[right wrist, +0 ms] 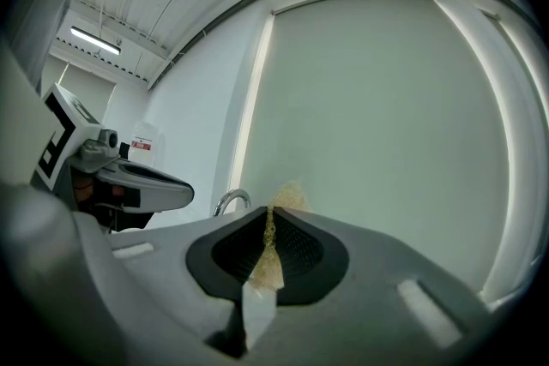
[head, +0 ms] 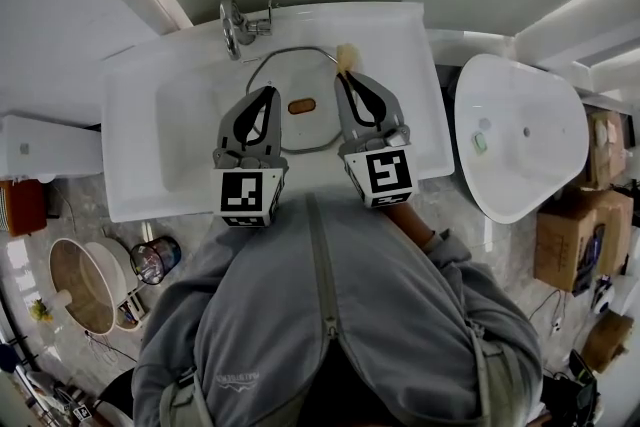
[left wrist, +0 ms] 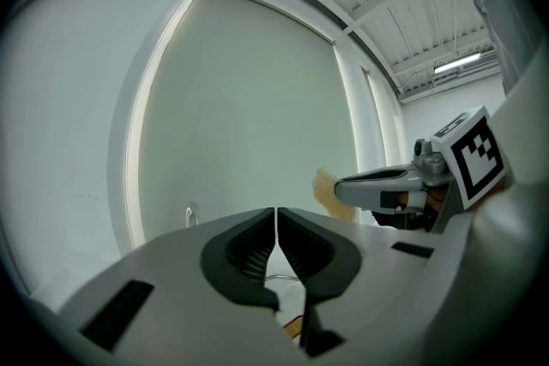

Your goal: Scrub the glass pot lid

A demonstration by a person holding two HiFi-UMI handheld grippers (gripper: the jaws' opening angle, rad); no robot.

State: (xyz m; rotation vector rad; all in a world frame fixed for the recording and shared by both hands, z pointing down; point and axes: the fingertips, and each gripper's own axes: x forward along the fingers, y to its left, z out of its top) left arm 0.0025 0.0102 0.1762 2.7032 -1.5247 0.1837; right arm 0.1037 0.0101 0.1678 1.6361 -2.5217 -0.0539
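Note:
The glass pot lid (head: 296,75) lies flat in the white sink (head: 135,145), its metal rim showing as a ring and its brown knob (head: 301,105) in the middle. My left gripper (head: 267,96) hovers over the lid's left side, shut with nothing between the jaws; in its own view (left wrist: 275,214) the jaws meet and point at the pale wall. My right gripper (head: 345,77) is over the lid's right rim, shut on a yellowish scrub sponge (head: 347,55), which sticks out past its tips (right wrist: 269,214). That sponge (right wrist: 288,195) also shows in the left gripper view (left wrist: 325,189).
A chrome faucet (head: 238,25) stands at the sink's back left. A white oval basin (head: 520,135) sits to the right, with cardboard boxes (head: 565,245) beyond it. Round bowls (head: 80,280) stand on the floor at the left. A wall rises close behind the sink.

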